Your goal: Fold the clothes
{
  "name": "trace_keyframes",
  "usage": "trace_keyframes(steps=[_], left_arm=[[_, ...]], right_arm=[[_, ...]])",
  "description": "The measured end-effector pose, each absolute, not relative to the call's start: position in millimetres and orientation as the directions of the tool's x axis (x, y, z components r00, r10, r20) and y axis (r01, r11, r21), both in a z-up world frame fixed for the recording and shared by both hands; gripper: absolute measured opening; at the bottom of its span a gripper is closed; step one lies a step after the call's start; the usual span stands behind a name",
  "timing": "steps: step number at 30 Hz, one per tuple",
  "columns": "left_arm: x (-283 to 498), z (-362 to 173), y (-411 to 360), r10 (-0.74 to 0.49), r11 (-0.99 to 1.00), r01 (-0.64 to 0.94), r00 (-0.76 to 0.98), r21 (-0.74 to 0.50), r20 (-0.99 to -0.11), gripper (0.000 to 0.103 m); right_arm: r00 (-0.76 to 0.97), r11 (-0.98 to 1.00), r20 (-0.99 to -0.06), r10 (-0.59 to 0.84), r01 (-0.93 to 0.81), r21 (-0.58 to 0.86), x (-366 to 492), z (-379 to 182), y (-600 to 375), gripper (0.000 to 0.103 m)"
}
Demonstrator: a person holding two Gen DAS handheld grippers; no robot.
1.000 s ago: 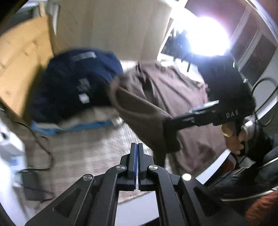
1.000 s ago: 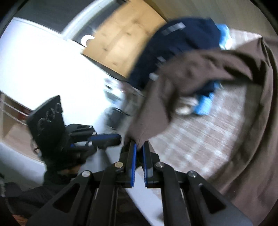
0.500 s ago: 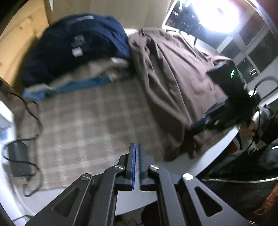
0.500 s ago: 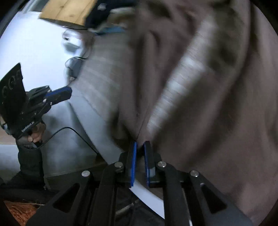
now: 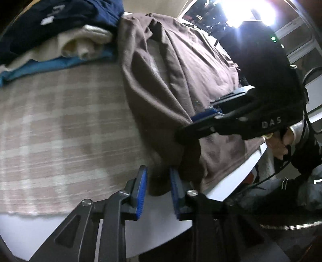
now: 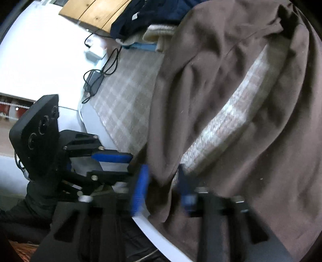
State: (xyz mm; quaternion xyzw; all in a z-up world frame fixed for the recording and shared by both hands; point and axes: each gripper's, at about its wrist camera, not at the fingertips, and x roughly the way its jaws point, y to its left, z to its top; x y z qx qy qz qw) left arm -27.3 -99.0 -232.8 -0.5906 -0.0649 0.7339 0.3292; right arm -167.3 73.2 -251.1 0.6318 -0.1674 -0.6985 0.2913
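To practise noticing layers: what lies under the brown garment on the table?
A checked cloth shows through a gap in the brown garment, over a white table. Anything else beneath the garment is covered.

right tool [image 6: 161,181]: bottom centre, blurred; blue pads stand apart with a fold of the garment hanging between them, no clear pinch
garment [image 6: 231,100]: brown, rumpled, spread over the right half, its edge draped over the white surface [image 6: 161,239] rim
cloth [image 6: 124,100]: beige plaid, lies under the garment; a strip shows through a gap in the folds
left tool [image 6: 114,163]: at left, black with blue pads [image 6: 110,156], spread open, tips just beside the garment edge
pile [image 6: 153,18]: navy, cream, blue clothes, top centre
adapter [image 6: 93,80]: black with cable, on the surface beside the cloth
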Motion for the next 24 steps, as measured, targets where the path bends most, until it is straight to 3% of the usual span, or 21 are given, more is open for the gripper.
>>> trace_keyframes(steps=[4,8,11,16,18,21,24], left_arm=[[-16.6,-198.9,-100.2,0.569,-0.761,-0.458,-0.132,-0.460,-0.811,0.003],[-7.8,-139.3,-141.8,0.448,-0.840,-0.461,-0.289,-0.286,-0.846,0.003],[-16.7,-139.7,-167.1,0.197,-0.919,-0.392,-0.358,-0.045,-0.913,0.003],[-36.3,-180.8,-204.4,-0.037,-0.965,-0.236,-0.310,0.115,-0.950,0.007],[-32.7,-186.3,-216.5,-0.004,-0.980,-0.189,-0.303,0.064,-0.953,0.008],[-21.5,-187.5,-212.8,0.094,-0.982,-0.184,-0.300,-0.039,-0.949,0.011],[-15.9,-196.7,-200.8,0.173,-0.976,-0.178,-0.283,-0.125,-0.943,0.017]], right_arm=[[-0.081,-0.694,-0.692,-0.717,0.177,0.698,-156.3,-227.7,94.5,0.008],[-0.127,-0.628,-0.616,-0.777,0.225,0.745,-145.3,-206.1,90.5,0.009],[-0.016,-0.681,-0.698,-0.716,0.234,0.693,-145.7,-225.5,66.3,0.023],[-0.062,-0.752,-0.759,-0.648,0.216,0.623,-165.7,-225.1,93.0,0.027],[-0.160,-0.791,-0.775,-0.611,0.152,0.592,-193.3,-220.6,123.3,0.035],[-0.269,-0.841,-0.804,-0.531,0.053,0.538,-231.3,-221.6,160.3,0.038],[-0.328,-0.821,-0.782,-0.530,-0.034,0.570,-267.7,-229.8,187.3,0.038]])
